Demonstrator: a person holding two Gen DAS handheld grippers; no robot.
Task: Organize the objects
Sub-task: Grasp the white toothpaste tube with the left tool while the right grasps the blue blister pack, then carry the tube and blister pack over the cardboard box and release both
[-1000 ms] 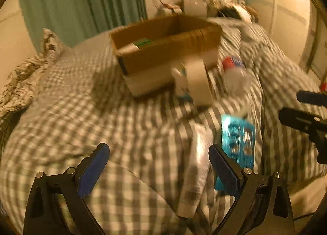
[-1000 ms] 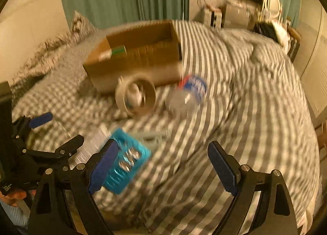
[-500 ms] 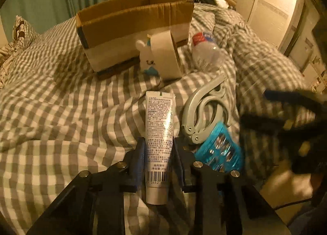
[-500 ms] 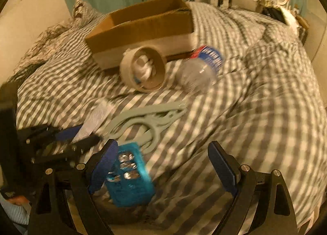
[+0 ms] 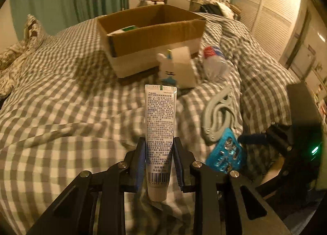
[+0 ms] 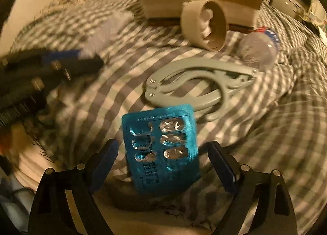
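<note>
A white tube (image 5: 160, 116) with printed text stands lengthwise between the pads of my left gripper (image 5: 159, 145), which is shut on its lower part. In the right wrist view a blue blister pack (image 6: 159, 124) lies on the checked bedspread (image 6: 276, 133), between the spread fingers of my right gripper (image 6: 162, 145). That gripper is open and its pads do not touch the pack. An open cardboard box (image 5: 155, 30) sits further back on the bed, with a small green and white item inside.
A tape roll (image 5: 181, 67) with a small white figure leans against the box front. A clear bottle (image 5: 214, 61) lies to its right. A grey folding hanger (image 6: 196, 88) rests just beyond the blister pack. Cabinets and clutter stand behind the bed.
My left gripper went from wide open to shut on the tube and raised it slightly. My right gripper came down and closer, and the blister pack now sits between its fingers.
</note>
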